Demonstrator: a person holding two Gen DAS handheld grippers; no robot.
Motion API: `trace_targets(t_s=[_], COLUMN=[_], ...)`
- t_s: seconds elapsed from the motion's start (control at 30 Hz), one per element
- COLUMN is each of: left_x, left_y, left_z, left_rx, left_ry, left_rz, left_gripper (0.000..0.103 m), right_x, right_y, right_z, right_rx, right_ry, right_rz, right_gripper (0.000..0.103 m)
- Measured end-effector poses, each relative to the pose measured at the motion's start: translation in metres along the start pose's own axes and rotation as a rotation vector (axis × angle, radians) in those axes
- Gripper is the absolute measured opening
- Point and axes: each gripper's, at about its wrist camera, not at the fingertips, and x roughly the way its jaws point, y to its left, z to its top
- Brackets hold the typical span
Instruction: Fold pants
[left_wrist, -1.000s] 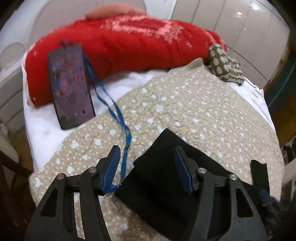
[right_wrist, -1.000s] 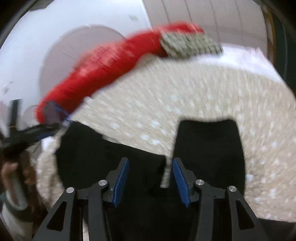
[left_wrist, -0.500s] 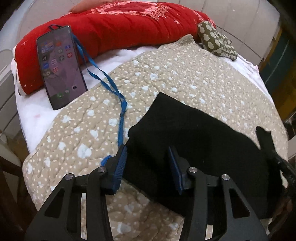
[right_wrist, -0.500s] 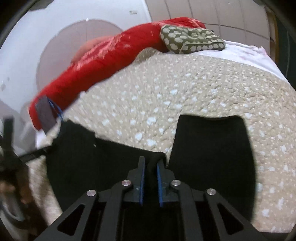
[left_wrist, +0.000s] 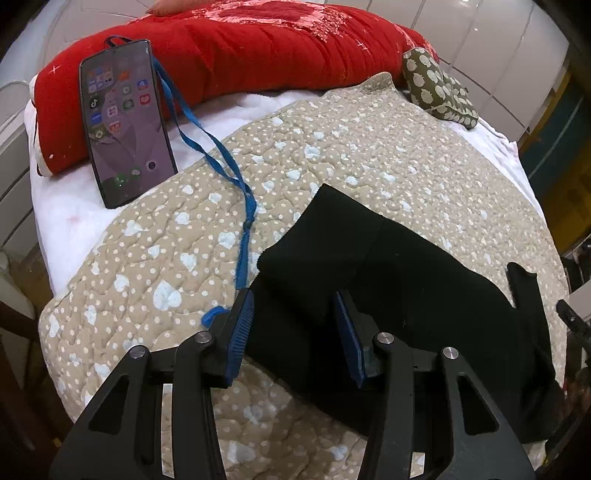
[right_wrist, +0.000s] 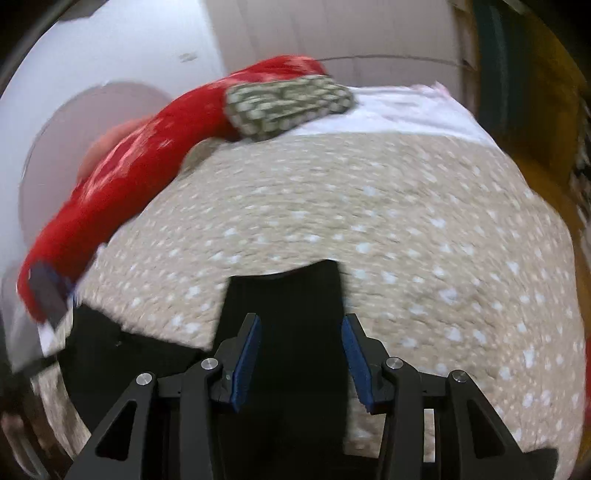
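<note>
The black pants (left_wrist: 406, 266) lie on a beige spotted quilt (left_wrist: 369, 155), with a fold of cloth doubled over at their left end. My left gripper (left_wrist: 295, 310) is open, its blue pads on either side of that folded end. In the right wrist view a black pant leg (right_wrist: 291, 295) runs away from me on the quilt (right_wrist: 369, 206). My right gripper (right_wrist: 299, 339) is open over it, empty. The other part of the pants (right_wrist: 110, 347) lies at the lower left.
A phone (left_wrist: 125, 125) with a lit screen leans on a long red pillow (left_wrist: 240, 48), its blue lanyard (left_wrist: 221, 162) trailing across the quilt to my left finger. A green spotted cushion (left_wrist: 439, 88) lies at the far right. The bed edge drops off on both sides.
My right gripper was shut on the pants half a second ago and has opened, now over the other pant leg. My left gripper has opened a little wider at the folded end.
</note>
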Motion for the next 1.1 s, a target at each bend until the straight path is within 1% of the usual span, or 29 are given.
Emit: trace_targets(t_s=[0.07,0.1,0.13,0.23,0.3,0.33,0.37,0.4,0.47,0.5,0.53,0.6,0.63,0.7,0.73,0.77,0.83,0.93,1.0,1.1], left_x=[0.001,0.001,0.001,0.002,0.002,0.002,0.002,0.003,0.003,0.002,0.001,-0.001,-0.001,-0.002,-0.001,-0.001,-0.002,-0.009,-0.012,-0.014], left_y=[-0.002,-0.004,-0.004,-0.005,-0.005,-0.004,-0.004,-0.003,-0.003,-0.002,-0.002,-0.002,-0.001,-0.002,-0.003,-0.004,-0.007,-0.013,-0.017,-0.017], left_z=[0.0,-0.001,-0.001,0.0,0.001,0.001,0.001,0.001,0.001,0.0,0.0,0.0,0.0,-0.001,-0.001,-0.001,-0.001,-0.003,-0.004,-0.003], left_rx=[0.003,0.008,0.011,0.009,0.006,0.003,-0.001,-0.004,-0.008,-0.009,-0.01,-0.012,-0.015,-0.018,-0.016,-0.015,-0.015,-0.006,0.013,0.01], left_ry=[0.001,0.0,-0.001,0.006,0.007,0.008,0.009,0.01,0.012,0.012,0.013,0.012,0.012,0.013,0.014,0.016,0.022,0.018,0.013,0.008], left_rz=[0.003,0.004,0.004,-0.001,-0.005,-0.007,-0.011,-0.014,-0.016,-0.015,-0.014,-0.015,-0.015,-0.014,-0.008,-0.003,0.001,-0.02,-0.015,-0.014], left_gripper=[0.044,0.044,0.044,0.044,0.044,0.044,0.044,0.044,0.044,0.044,0.044,0.044,0.044,0.044,0.044,0.044,0.044,0.044,0.044,0.044], right_x=[0.015,0.023,0.04,0.08,0.086,0.084,0.078,0.07,0.044,0.029,0.004,-0.035,-0.064,-0.103,-0.124,-0.136,-0.153,-0.168,-0.171,-0.161], right_y=[0.025,0.03,0.04,0.047,0.048,0.045,0.038,0.031,0.014,0.005,-0.01,-0.028,-0.044,-0.068,-0.084,-0.092,-0.107,-0.116,-0.122,-0.133], right_z=[0.003,0.003,0.005,0.005,0.008,0.008,0.01,0.01,0.007,0.006,0.001,-0.009,-0.019,-0.036,-0.047,-0.055,-0.073,-0.099,-0.118,-0.148], right_rx=[-0.07,-0.081,-0.085,-0.057,-0.076,-0.076,-0.058,-0.039,-0.014,0.006,0.04,0.08,0.119,0.175,0.215,0.236,0.257,0.268,0.281,0.305], right_ry=[0.037,0.055,0.09,0.182,0.158,0.146,0.132,0.12,0.066,0.04,0.002,-0.065,-0.109,-0.166,-0.188,-0.19,-0.189,-0.169,-0.131,-0.029], right_rz=[-0.008,-0.016,-0.034,-0.051,-0.054,-0.036,-0.009,0.007,0.014,0.036,0.064,0.077,0.088,0.1,0.091,0.082,0.026,-0.023,-0.063,-0.109], right_gripper=[0.046,0.046,0.046,0.046,0.046,0.035,0.008,0.004,0.004,0.004,0.004,0.004,0.004,0.004,0.004,0.004,0.004,0.004,0.004,0.004])
